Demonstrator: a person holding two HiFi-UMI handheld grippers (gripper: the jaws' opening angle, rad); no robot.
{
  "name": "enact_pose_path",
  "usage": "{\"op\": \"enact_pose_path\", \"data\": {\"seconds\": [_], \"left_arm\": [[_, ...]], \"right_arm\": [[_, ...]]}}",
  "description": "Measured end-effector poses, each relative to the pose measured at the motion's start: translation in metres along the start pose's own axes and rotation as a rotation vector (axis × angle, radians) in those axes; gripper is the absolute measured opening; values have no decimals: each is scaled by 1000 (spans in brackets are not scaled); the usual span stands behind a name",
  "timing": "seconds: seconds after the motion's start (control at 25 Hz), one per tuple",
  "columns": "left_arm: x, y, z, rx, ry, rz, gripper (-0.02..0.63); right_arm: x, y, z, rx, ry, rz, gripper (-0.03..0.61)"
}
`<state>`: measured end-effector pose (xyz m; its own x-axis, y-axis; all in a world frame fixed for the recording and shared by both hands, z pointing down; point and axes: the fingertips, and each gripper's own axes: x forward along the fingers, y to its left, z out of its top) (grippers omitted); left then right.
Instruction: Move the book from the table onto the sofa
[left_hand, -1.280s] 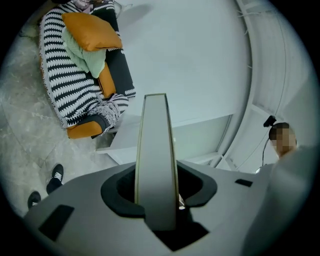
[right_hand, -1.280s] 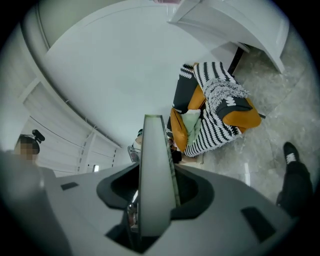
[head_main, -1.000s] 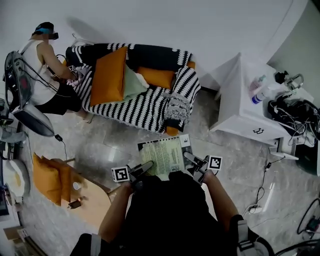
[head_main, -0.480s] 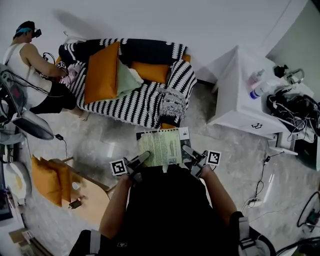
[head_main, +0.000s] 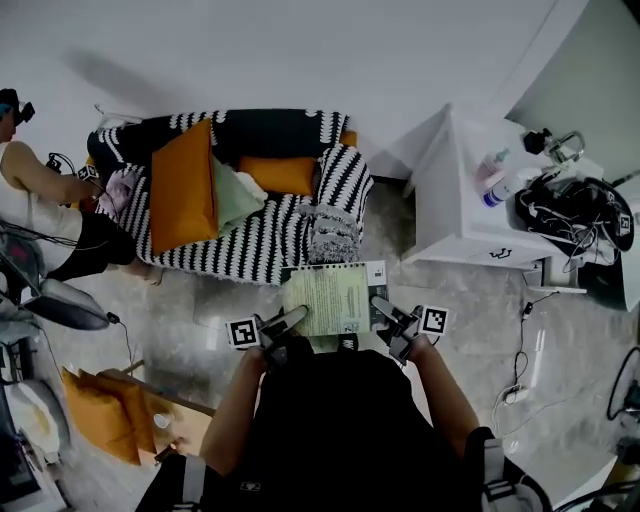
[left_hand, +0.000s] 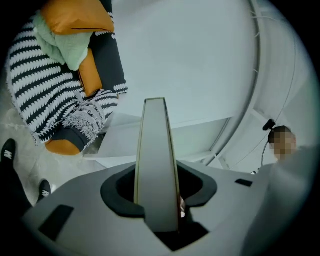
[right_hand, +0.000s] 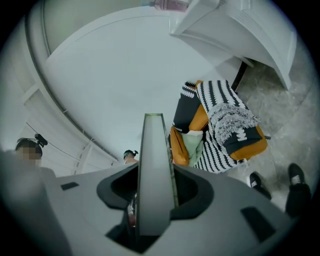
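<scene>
A: Where is the book (head_main: 325, 298)?

B: At the centre of the head view, held flat and off the ground between the two grippers. It is over the floor (head_main: 470, 300), just below the sofa (head_main: 250, 240) in the frame. Its top edge comes close to the fringed end of the striped cover (head_main: 335, 235).

A: Does it touch the sofa?

B: I cannot tell from above. It is not lying on the seat.

A: How do the grippers stand?

B: The left gripper (head_main: 288, 322) is clamped on the book's left edge. In the left gripper view the book stands edge-on between the jaws, and both press on it. The right gripper (head_main: 386, 310) is clamped on the right edge in the same way, the book's edge rising straight up the middle of its view.

A: What lies on the sofa?

B: An orange cushion (head_main: 183, 185) leans at its left part, with a green cushion (head_main: 232, 195) beside it. A second person (head_main: 35, 210) sits at the sofa's left end, at the frame's left edge.

A: And the table?

B: The table (head_main: 195, 428) is at the lower left, well apart from the book. A white cabinet (head_main: 455, 210) stands to the right of the sofa.
</scene>
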<state>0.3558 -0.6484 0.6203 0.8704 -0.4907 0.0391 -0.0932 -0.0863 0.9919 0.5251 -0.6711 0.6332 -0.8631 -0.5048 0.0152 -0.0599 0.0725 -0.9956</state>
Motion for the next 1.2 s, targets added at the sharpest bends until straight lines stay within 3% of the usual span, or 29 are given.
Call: {"op": "enact_pose_path", "data": {"seconds": [0.2, 0.44, 0.72, 0.92, 1.2], "left_arm": [[-9, 6, 50, -10, 100, -6, 169], [-53, 23, 111, -27, 178, -42, 169], [-65, 37, 145, -36, 249, -69, 169], [-58, 34, 155, -29, 206, -92, 169], [-41, 40, 159, -10, 73, -79, 169]], "right_arm": [[43, 10, 11, -35, -79, -12, 176], [109, 9, -15, -44, -140, -62, 176], [146, 11, -12, -85, -167, -98, 176], [156, 16, 3, -96, -135, -88, 176], [164, 10, 36, -140, 40, -79, 176]]}}
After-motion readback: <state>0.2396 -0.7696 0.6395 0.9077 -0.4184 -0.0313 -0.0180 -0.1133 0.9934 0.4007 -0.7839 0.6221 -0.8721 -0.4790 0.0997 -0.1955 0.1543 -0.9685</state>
